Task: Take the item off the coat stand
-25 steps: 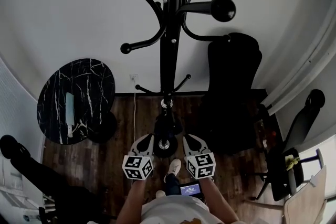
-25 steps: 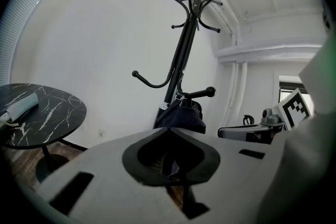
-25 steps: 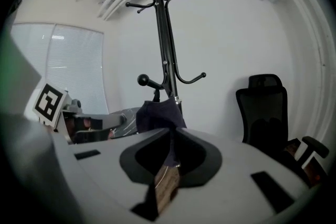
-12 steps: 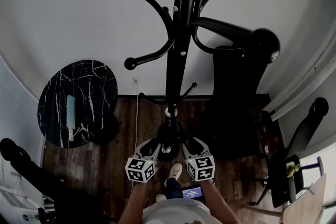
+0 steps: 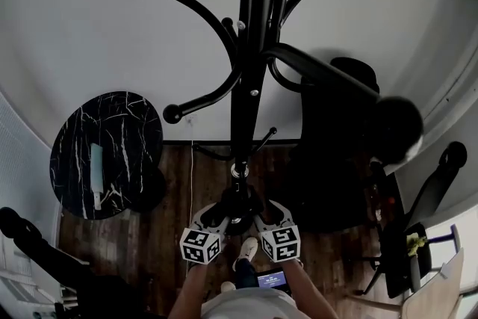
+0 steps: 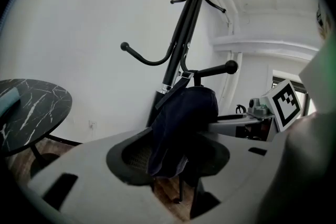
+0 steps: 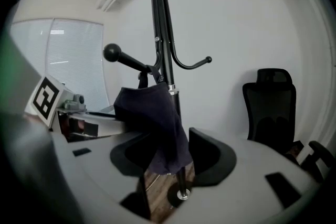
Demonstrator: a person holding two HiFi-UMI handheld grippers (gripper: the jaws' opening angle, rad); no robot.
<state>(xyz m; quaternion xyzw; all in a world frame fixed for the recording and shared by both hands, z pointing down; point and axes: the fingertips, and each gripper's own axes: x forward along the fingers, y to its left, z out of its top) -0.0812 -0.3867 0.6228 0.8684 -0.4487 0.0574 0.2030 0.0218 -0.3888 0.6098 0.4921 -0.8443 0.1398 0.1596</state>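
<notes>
A black coat stand (image 5: 250, 86) rises through the middle of the head view. A dark navy cloth item (image 5: 237, 199) hangs by a strap from one of its low knobbed hooks (image 7: 112, 52). My left gripper (image 5: 211, 213) and right gripper (image 5: 269, 213) flank the item, one on each side. Both pairs of jaws have just been opening and now stand wide. In the left gripper view the item (image 6: 181, 128) hangs between the open left gripper (image 6: 173, 153) jaws; no pad presses on it. In the right gripper view the item (image 7: 155, 123) droops likewise between the open right gripper (image 7: 173, 156) jaws.
A round black marble table (image 5: 123, 123) with a pale flat object (image 5: 96, 164) stands at the left. A black office chair (image 5: 336, 153) is to the right of the stand, another chair (image 5: 429, 194) farther right. The white wall is behind, and the person's shoe (image 5: 247, 239) rests on the wood floor.
Both grippers have drawn in a little toward the hanging item and their jaws have spread apart. The stand's upper hooks have shifted in the head view as the head moved.
</notes>
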